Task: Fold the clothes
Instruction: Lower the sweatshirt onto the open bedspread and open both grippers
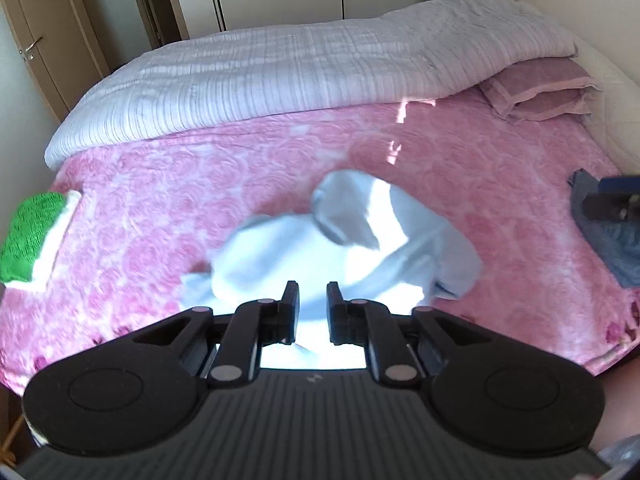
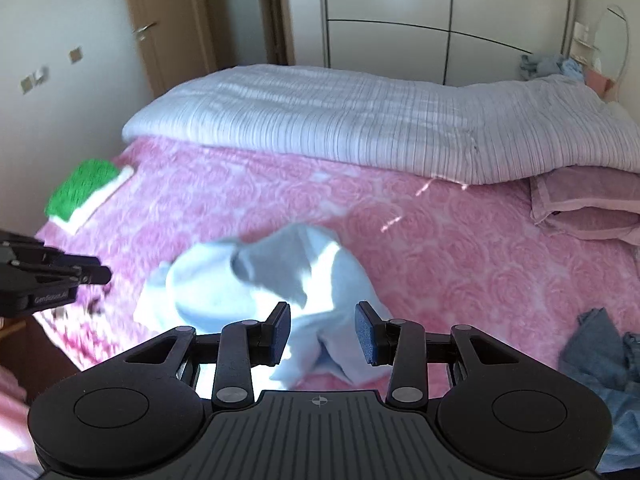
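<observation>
A crumpled light-blue garment (image 1: 280,256) (image 2: 208,280) lies on the pink flowered bedspread (image 1: 160,184) (image 2: 460,248) near the bed's front edge. My left gripper (image 1: 313,292) hovers over the garment's near side, its jaws a narrow gap apart with nothing pinched between them. My right gripper (image 2: 323,312) stands wider open above the garment's near right part, with cloth showing beyond the gap but not pressed by the pads. In the right wrist view the left gripper (image 2: 92,274) comes in from the left edge. The right gripper (image 1: 600,196) shows at the right edge of the left wrist view.
A folded green and white stack (image 1: 28,236) (image 2: 80,190) sits at the bed's left edge. Blue clothes (image 1: 616,240) (image 2: 596,356) lie piled at the right. A grey striped quilt (image 1: 300,72) (image 2: 360,120) and a pink pillow (image 1: 536,88) (image 2: 584,200) fill the far side.
</observation>
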`<state>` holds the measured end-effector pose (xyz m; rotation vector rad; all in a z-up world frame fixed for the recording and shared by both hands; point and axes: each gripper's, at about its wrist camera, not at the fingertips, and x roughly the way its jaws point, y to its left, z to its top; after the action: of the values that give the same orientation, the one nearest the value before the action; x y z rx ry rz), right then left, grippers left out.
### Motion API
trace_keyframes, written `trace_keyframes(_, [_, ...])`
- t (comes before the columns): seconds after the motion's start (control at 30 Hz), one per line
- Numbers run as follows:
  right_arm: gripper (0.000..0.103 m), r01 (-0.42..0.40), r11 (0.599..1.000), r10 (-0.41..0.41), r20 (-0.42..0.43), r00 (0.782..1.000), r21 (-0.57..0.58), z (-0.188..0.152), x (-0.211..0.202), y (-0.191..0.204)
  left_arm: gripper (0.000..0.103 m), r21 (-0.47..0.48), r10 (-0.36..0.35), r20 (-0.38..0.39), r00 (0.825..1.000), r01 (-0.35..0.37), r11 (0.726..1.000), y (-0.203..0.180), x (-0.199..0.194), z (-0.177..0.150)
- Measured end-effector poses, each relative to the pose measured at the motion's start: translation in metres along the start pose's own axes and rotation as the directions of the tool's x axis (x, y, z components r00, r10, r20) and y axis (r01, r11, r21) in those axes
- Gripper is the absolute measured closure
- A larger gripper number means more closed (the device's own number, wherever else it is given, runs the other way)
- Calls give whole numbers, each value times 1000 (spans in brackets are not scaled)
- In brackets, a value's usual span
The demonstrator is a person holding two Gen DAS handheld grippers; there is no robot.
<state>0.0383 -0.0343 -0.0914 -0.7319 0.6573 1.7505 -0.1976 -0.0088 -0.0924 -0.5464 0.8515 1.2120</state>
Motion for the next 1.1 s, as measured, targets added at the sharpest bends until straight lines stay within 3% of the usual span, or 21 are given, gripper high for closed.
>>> trace_keyframes(0.23, [63, -35, 999, 33, -66, 997, -35, -46, -23, -11, 81, -5, 29, 5, 1000, -29, 1000, -65, -33, -38])
trace_keyframes(0.43, [61, -62, 994, 48, -152, 987, -89, -87, -25, -13, 75, -27, 114, -87, 990, -117, 993, -102, -39, -83])
trace_keyframes(0.63, [55, -81, 982, 41, -228, 973, -173, -129, -22, -4, 74, -56, 138, -135, 981, -146, 988, -116, -46, -118])
trace_keyframes(1.1, [52, -102, 979, 73, -167, 983, -175, -135, -44, 8, 71, -58, 159, -110, 981, -166, 984, -115, -70, -119])
